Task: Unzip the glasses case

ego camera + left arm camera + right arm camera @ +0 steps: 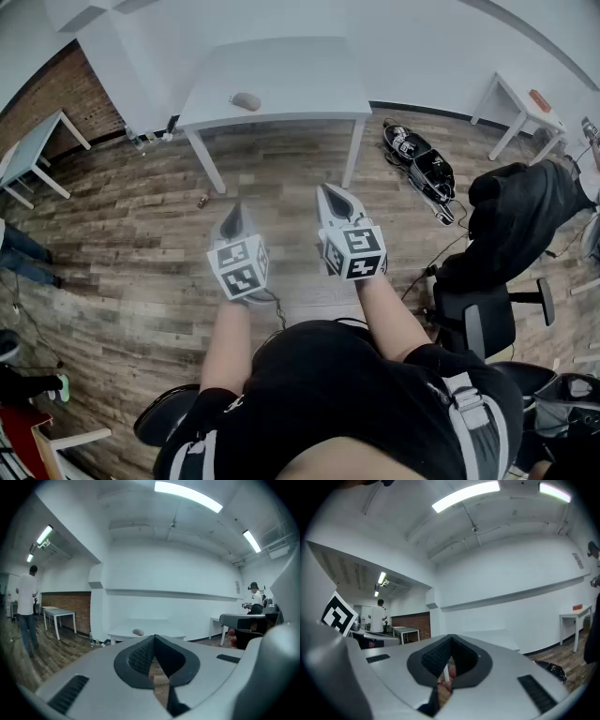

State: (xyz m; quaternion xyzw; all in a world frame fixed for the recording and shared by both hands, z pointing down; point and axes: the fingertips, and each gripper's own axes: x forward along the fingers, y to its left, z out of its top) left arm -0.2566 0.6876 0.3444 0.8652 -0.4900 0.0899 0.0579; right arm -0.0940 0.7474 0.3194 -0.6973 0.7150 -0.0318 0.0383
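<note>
Glasses case [246,100] lies alone on the white worktop [300,84] ahead of you, a little left of its middle and well apart from both of your tools. Your left hand-held gripper [235,217] has its jaws pressed together with nothing between them. In the left gripper view the dark pads meet at the tip, and the case shows small on the worktop beyond them. Your right hand-held gripper [331,199] is likewise pressed together and empty, its pads closed on each other in its own view. You hold the two side by side, near each other but not touching, over the wooden floor [122,244], short of the worktop's near edge. To your right stands an office chair [478,319] with a black jacket [516,216] draped over it. Far off on the left of the left gripper view, a person in a white shirt [27,597] stands on the floor.
</note>
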